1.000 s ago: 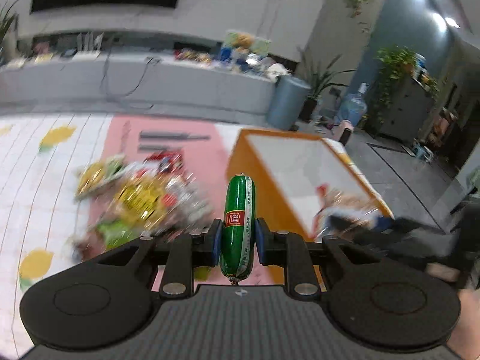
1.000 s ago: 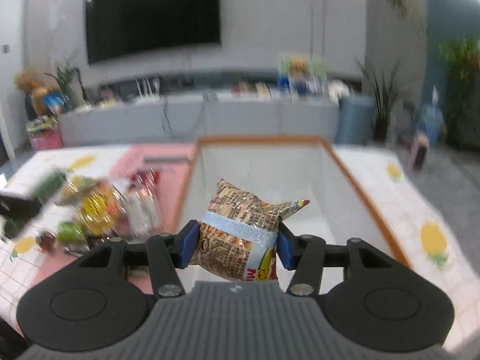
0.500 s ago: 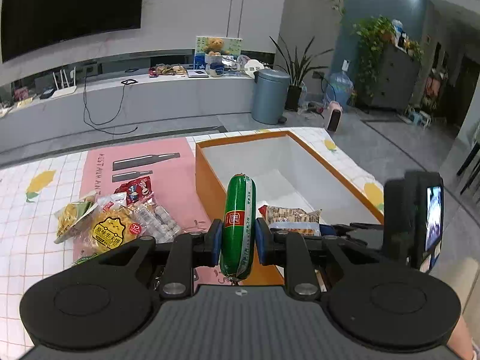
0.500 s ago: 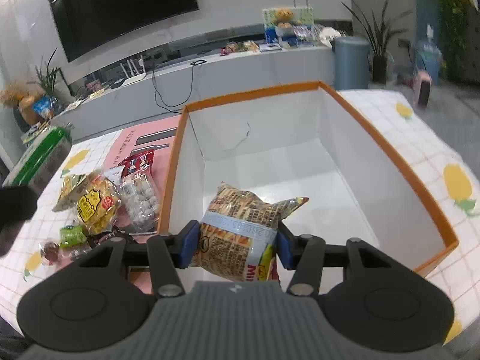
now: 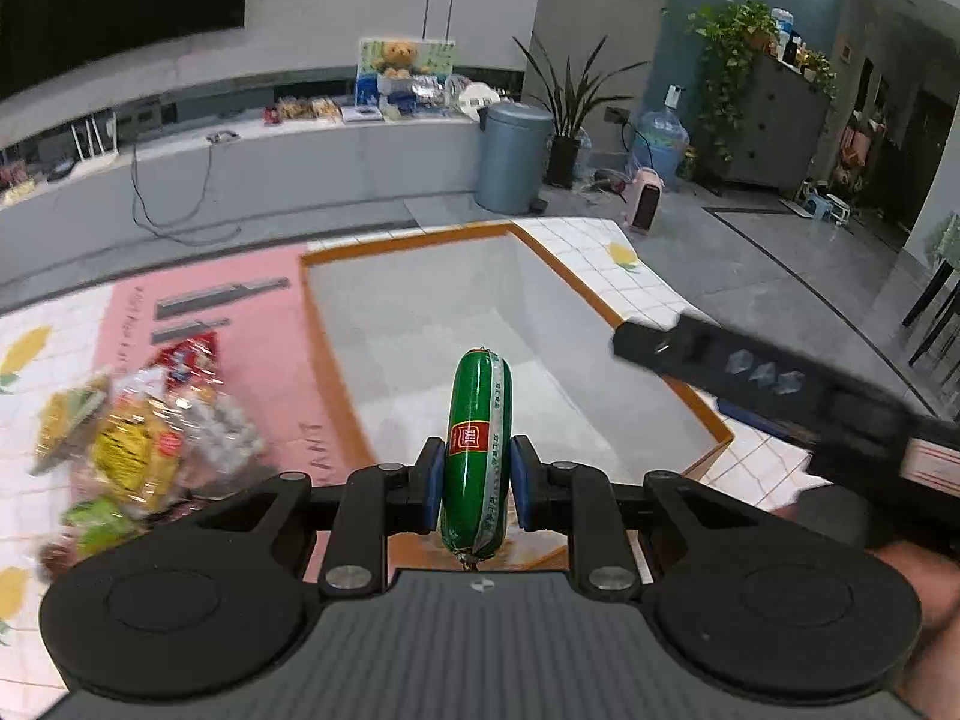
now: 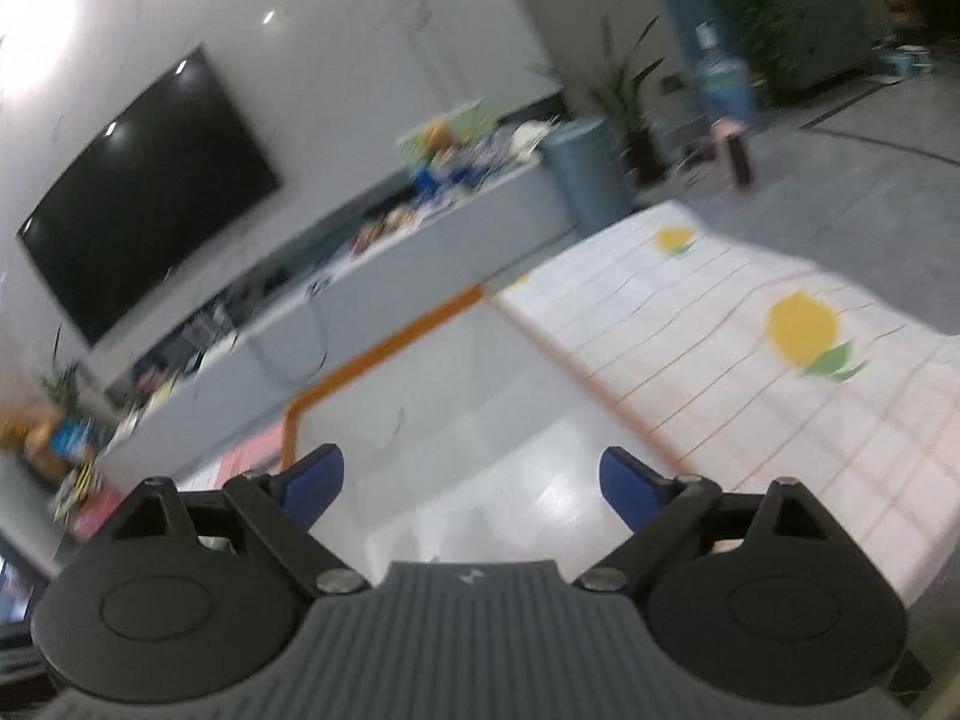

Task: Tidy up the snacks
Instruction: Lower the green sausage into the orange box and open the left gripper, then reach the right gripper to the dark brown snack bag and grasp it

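Observation:
My left gripper (image 5: 477, 483) is shut on a green sausage stick (image 5: 478, 432) with a red label, held upright above the near end of the orange-rimmed white box (image 5: 600, 294). My right gripper (image 6: 471, 483) is open and empty, tilted over the box's (image 6: 384, 339) right side; it also shows at the right of the left wrist view (image 5: 750, 369). A pile of snack packets (image 5: 138, 438) lies on the pink mat (image 5: 264, 324) left of the box. The brown snack bag is not in view.
The table carries a white checked cloth with lemon prints (image 6: 801, 330). Beyond the table stand a long grey counter (image 5: 300, 162) with clutter, a grey bin (image 5: 513, 156), plants and a water bottle. A black TV (image 6: 144, 192) hangs on the wall.
My right gripper has opened, no longer holds the brown snack bag, and has swung up and to the right. My left gripper has moved right over the box with the sausage.

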A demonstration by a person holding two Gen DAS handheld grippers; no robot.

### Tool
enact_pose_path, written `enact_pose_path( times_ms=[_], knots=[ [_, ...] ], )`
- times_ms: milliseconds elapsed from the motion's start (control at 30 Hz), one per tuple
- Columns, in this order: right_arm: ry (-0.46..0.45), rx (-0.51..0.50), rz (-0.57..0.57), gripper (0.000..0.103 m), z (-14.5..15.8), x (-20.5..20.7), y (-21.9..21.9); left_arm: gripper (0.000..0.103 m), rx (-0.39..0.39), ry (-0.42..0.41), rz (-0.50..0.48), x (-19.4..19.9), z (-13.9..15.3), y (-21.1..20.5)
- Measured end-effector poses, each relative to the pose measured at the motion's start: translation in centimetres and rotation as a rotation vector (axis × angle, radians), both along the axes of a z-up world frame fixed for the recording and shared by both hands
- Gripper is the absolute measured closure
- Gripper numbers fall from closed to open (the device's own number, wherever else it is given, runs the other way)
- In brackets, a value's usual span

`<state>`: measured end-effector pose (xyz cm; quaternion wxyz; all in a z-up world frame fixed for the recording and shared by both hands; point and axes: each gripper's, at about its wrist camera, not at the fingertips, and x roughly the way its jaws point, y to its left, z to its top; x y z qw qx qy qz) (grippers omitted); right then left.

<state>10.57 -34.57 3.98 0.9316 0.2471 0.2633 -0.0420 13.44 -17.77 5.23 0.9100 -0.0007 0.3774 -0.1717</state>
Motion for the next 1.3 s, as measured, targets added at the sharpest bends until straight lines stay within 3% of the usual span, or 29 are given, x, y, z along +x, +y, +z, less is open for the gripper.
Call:
enact_pose_path(
  times_ms=[133, 433, 567, 867, 900, 967, 1000, 1033, 1133, 1300],
  knots=[
    [-0.023, 0.004, 0.009, 0.013, 0.6, -0.2, 0.0, 0.078, -0.003, 0.063, -0.022, 1.7, -2.0, -2.3],
    [-0.006, -0.023, 0.004, 0.014, 0.8, -0.3, -0.5, 0.078, 0.048, 0.093, -0.026, 3.3, -5.8, -5.2],
    [0.014, -0.066, -0.015, 0.013, 0.9, 0.0, -0.4, 0.078, 0.036, 0.131, -0.007, 4.0, -6.7, -5.1],
    [0.001, -0.052, -0.016, 0.013, 1.0, 0.1, -0.3, 0.078, 0.04, 0.096, -0.022, 3.3, -6.3, -4.5],
    [0.002, -0.052, -0.016, 0.013, 1.0, 0.2, -0.3, 0.075, 0.038, 0.081, -0.031, 3.0, -6.1, -4.3],
    [0.004, -0.051, -0.012, 0.013, 1.0, 0.2, -0.2, 0.05, 0.047, 0.036, -0.047, 2.5, -5.7, -3.9],
    [0.005, -0.051, -0.009, 0.013, 1.0, 0.3, -0.1, 0.023, 0.053, 0.01, -0.064, 1.8, -5.1, -3.7],
    [0.005, -0.053, -0.007, 0.013, 1.0, 0.4, -0.1, 0.011, 0.052, -0.017, -0.074, 1.4, -4.5, -3.5],
    [0.001, -0.067, 0.002, 0.013, 1.0, 0.6, 0.3, 0.011, 0.054, -0.112, -0.078, -0.6, -2.9, -1.9],
    [-0.013, -0.068, 0.035, 0.013, 0.9, 0.8, 1.2, 0.011, 0.1, -0.144, -0.001, -2.6, -0.9, 1.7]
  ],
)
